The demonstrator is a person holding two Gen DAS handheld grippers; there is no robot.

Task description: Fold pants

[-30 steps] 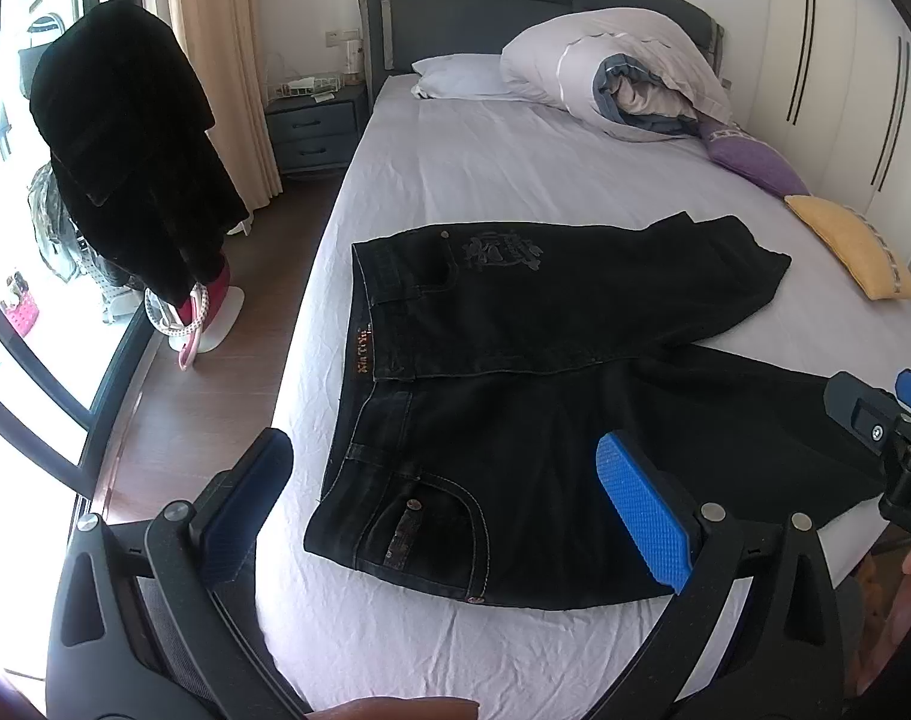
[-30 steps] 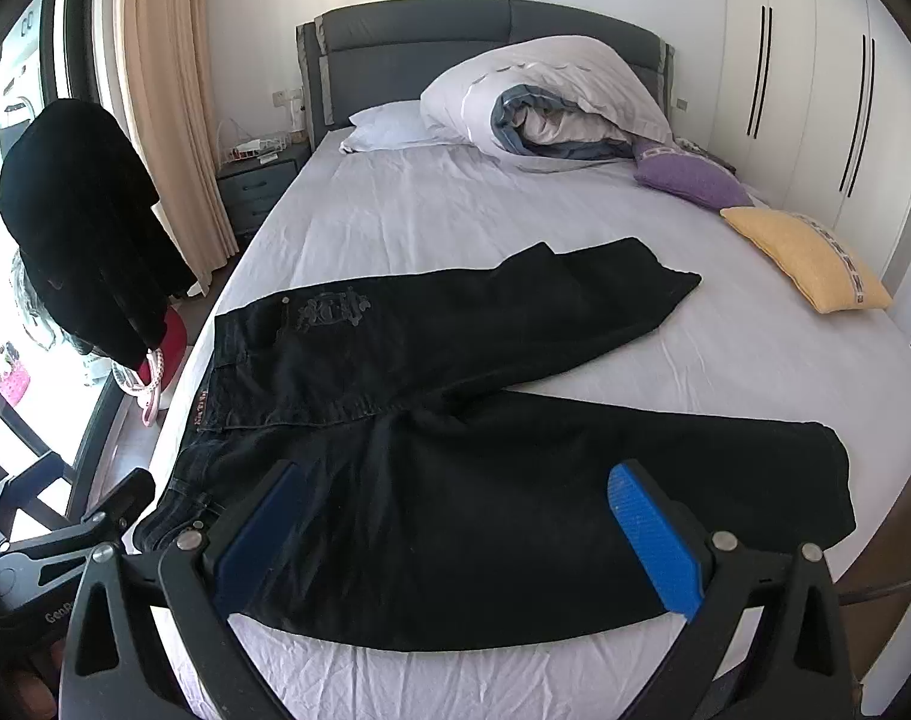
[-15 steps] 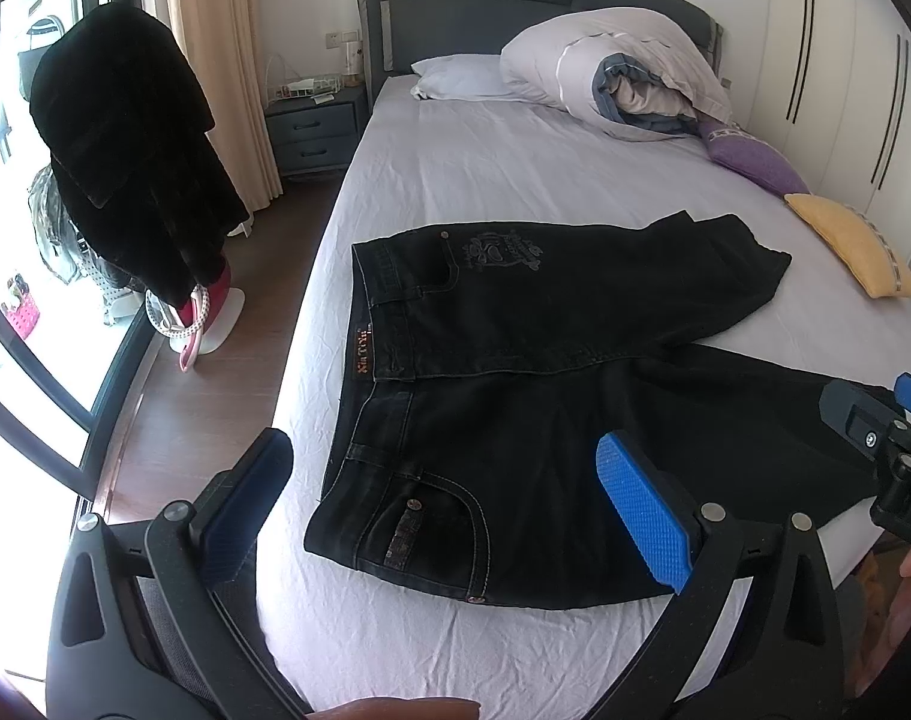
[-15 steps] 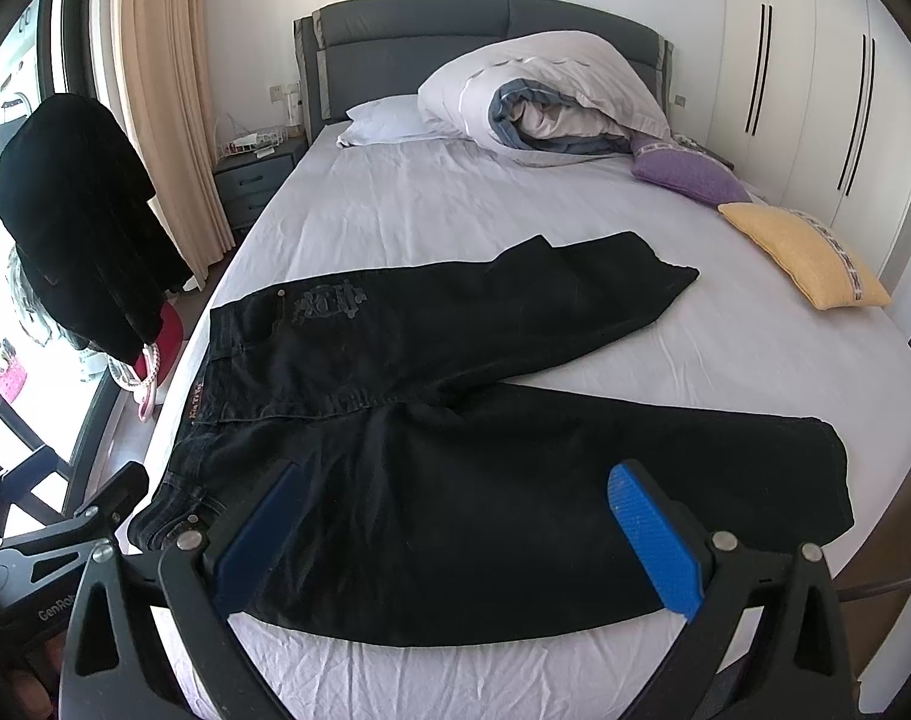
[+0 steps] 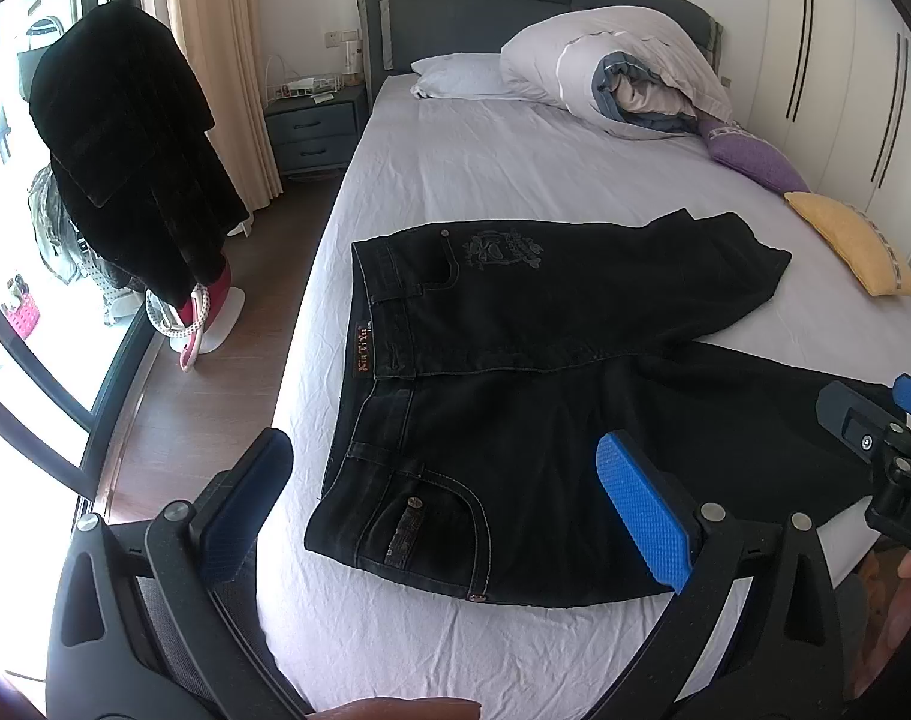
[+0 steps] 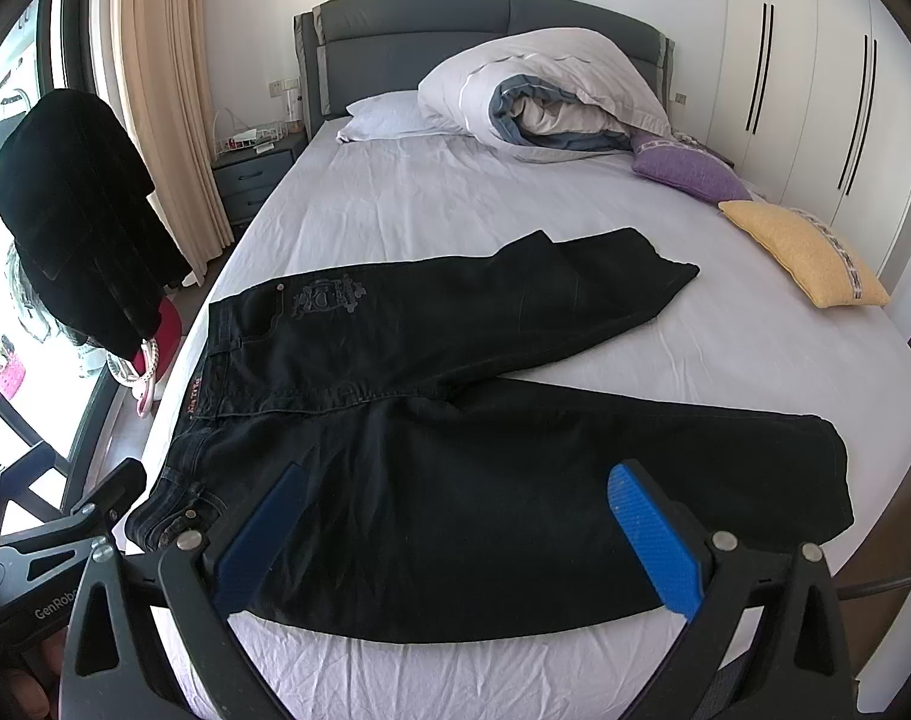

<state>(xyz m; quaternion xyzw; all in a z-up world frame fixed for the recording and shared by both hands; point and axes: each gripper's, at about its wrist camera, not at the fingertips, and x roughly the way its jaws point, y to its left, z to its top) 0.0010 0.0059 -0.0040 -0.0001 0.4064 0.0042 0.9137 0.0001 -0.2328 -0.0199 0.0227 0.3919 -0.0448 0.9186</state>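
Black jeans (image 5: pixel 515 372) lie spread flat on the bed, waistband to the left, both legs running right and splayed apart; they also show in the right wrist view (image 6: pixel 455 420). My left gripper (image 5: pixel 449 504) is open and empty, above the near waist corner and back pocket. My right gripper (image 6: pixel 455 516) is open and empty, above the near leg. The right gripper shows at the right edge of the left wrist view (image 5: pixel 875 438). The left gripper shows at the lower left of the right wrist view (image 6: pixel 65 540).
The bed (image 6: pixel 695 348) has a white sheet. A rolled duvet (image 6: pixel 551 90), a white pillow (image 6: pixel 389 114), a purple cushion (image 6: pixel 683 171) and a yellow cushion (image 6: pixel 809 252) lie near the headboard and right side. A black coat (image 5: pixel 125 150) hangs on a stand left of the bed, beside a nightstand (image 5: pixel 311 132).
Both grippers have moved slightly forward over the jeans. Both stay open. The jeans have not moved.
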